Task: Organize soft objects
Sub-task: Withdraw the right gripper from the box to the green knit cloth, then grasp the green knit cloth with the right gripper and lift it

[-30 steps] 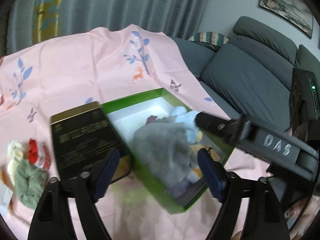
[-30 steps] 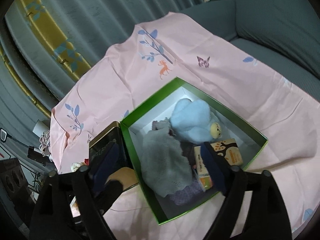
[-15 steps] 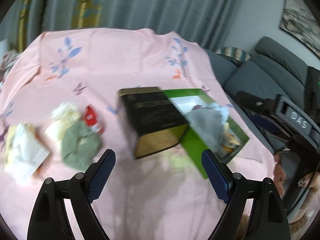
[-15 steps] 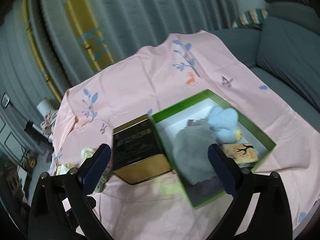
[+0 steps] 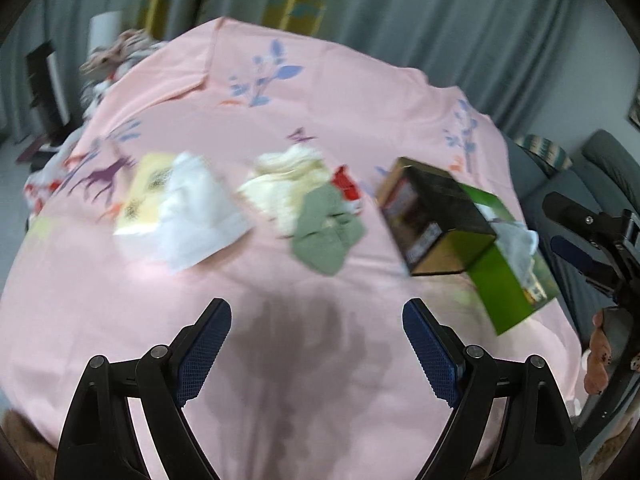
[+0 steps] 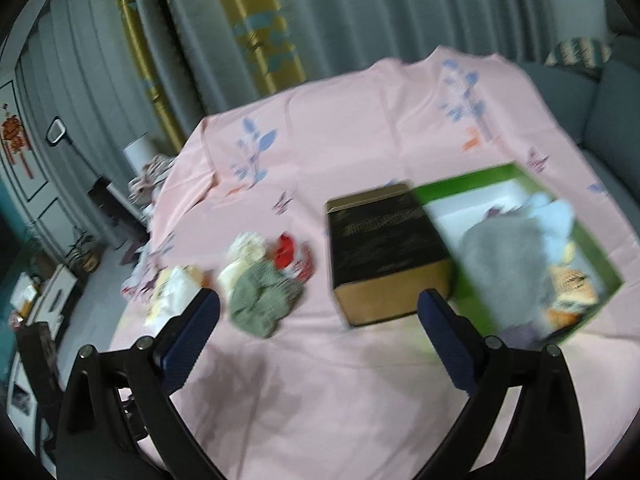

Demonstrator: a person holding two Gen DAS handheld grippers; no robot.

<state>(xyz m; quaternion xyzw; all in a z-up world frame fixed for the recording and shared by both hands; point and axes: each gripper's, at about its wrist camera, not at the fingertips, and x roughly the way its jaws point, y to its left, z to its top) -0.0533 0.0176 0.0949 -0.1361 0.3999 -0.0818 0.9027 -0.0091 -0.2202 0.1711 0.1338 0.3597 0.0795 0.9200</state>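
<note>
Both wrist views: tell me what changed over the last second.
Both views swung away from the green box toward the loose pile: green scrunchie, cream piece, white cloth. Each hand-held gripper, left and right, holds nothing; the right widened. Box contents and black tin stayed put.

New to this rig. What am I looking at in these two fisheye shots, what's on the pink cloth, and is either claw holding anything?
There is no robot arm: a person carries a two-finger gripper in each hand, each with a fisheye camera looking forward along its fingers. One picture is from the left gripper, the other from the right gripper. Both stand open with nothing between the blue pads; the right one's jaws are widening a little.

On the pink cloth lie a green box holding a grey cloth and a pale blue soft toy, a black and gold box beside it, then loose soft things: a green knit piece, cream and red pieces, and a white cloth. Motion blur hides finer detail.
</note>
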